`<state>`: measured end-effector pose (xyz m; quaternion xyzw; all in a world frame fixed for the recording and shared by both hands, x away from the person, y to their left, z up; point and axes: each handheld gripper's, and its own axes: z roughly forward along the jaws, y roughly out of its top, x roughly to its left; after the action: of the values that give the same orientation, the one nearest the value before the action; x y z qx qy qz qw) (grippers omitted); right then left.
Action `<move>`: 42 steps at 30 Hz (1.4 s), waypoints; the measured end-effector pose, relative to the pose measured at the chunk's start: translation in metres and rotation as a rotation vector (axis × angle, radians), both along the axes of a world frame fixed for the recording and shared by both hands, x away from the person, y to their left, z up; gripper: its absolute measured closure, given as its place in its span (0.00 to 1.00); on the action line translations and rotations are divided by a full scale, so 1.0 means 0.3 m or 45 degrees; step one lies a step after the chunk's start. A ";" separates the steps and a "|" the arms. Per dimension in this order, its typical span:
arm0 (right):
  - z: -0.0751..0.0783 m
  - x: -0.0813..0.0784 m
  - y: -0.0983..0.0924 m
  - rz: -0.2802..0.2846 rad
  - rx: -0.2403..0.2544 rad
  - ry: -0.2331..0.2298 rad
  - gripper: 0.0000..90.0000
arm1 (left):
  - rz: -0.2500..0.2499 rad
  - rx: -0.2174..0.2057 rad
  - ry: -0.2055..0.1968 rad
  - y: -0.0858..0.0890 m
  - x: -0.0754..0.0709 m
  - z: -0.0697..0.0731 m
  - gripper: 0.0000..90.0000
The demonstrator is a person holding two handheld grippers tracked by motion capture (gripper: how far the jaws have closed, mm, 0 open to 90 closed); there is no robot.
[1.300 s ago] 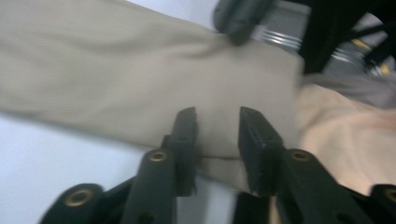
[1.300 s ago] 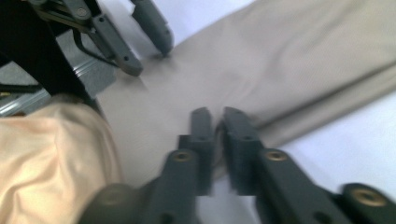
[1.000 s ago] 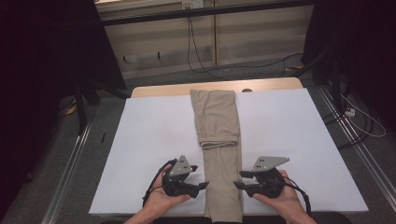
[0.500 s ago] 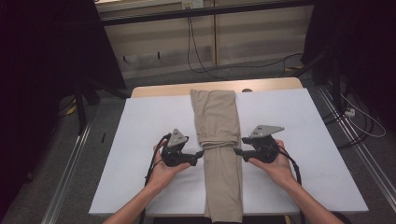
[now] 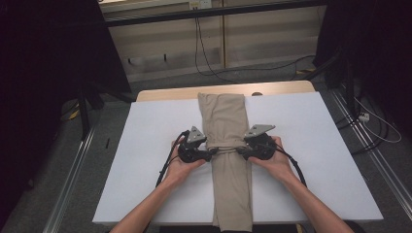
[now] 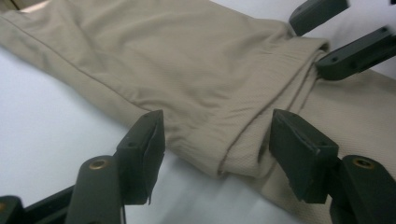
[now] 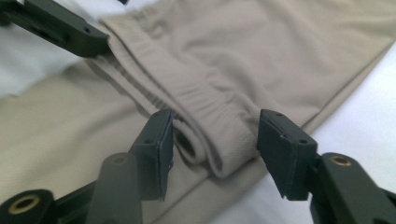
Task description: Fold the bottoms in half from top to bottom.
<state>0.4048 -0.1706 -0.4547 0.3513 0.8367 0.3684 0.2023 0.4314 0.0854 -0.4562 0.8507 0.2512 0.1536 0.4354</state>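
Both hands moved up the beige folded fabric trousers (image 5: 227,145) on the white tabletop (image 5: 145,145); left gripper (image 5: 210,154) fingers just narrowed, right gripper (image 5: 239,151) fingers spread, both straddling the folded-over hem, not pinching yet.

Beige trousers (image 6: 201,79) — fine-ribbed knit cloth, matt, soft folds; hem band (image 7: 205,112) gathered and puckered. White table cover (image 5: 145,145) — smooth, matt, looks like paper or sheet. Wooden tabletop edge (image 5: 165,93) pale, smooth. Left gripper (image 6: 217,144) and right gripper (image 7: 215,149): matt black plastic, brass-coloured metal rivets.
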 end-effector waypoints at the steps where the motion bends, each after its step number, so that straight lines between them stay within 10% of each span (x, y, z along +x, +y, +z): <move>1: -0.003 -0.001 0.002 -0.010 -0.002 0.003 0.63 | -0.009 0.005 -0.008 -0.003 -0.003 0.000 0.47; 8: 0.006 0.003 -0.003 -0.034 0.025 -0.019 0.90 | -0.051 0.011 -0.009 -0.012 0.006 -0.012 0.66; 13: 0.029 -0.006 -0.009 -0.027 0.069 0.002 0.92 | -0.057 -0.001 0.043 -0.016 0.018 0.017 0.93; 18: 0.077 -0.046 -0.020 -0.013 0.135 0.014 0.92 | -0.115 -0.047 0.100 0.000 -0.017 0.048 0.96; 42: 0.125 -0.598 -0.029 0.270 0.235 0.158 0.93 | -0.457 -0.060 0.241 0.113 -0.545 0.127 0.95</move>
<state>0.2255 -0.1794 -0.4172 0.3000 0.8425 0.4408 0.0769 0.2678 0.1192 -0.4180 0.8820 0.1390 -0.0130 0.4502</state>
